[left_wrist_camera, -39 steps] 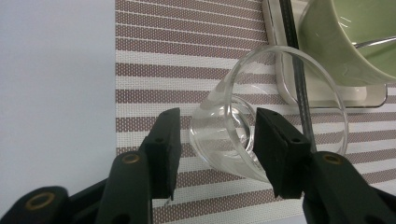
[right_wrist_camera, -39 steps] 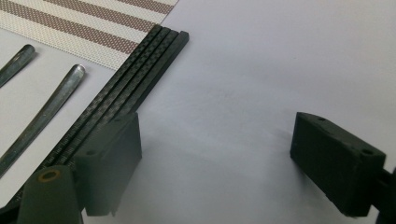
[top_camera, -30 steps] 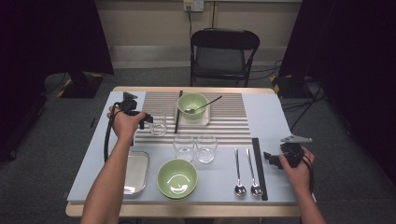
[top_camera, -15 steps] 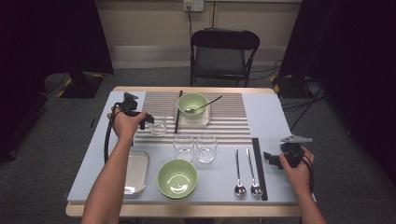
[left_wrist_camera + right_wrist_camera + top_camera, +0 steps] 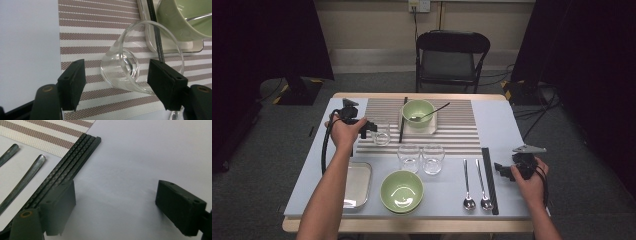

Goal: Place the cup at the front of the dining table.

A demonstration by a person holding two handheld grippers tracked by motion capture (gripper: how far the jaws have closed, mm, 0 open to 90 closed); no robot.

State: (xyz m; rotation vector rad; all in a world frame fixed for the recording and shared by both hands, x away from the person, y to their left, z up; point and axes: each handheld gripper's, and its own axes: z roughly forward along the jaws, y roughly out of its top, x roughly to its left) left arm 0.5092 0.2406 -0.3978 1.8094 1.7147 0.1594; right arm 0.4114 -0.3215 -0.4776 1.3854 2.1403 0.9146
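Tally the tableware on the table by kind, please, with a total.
Clear glasses: 3
Green bowls: 2
Spoons: 3
Metal tray: 1
Black chopstick sets: 2
Total: 11

Green bowl (image 5: 186,18) cut by left gripper view's top-right edge; spoon handles (image 5: 23,181) cropped at left edge.

Clear glass (image 5: 130,67) on brown-and-white striped mat (image 5: 100,35) (fine woven dots), pale green bowl (image 5: 185,17)
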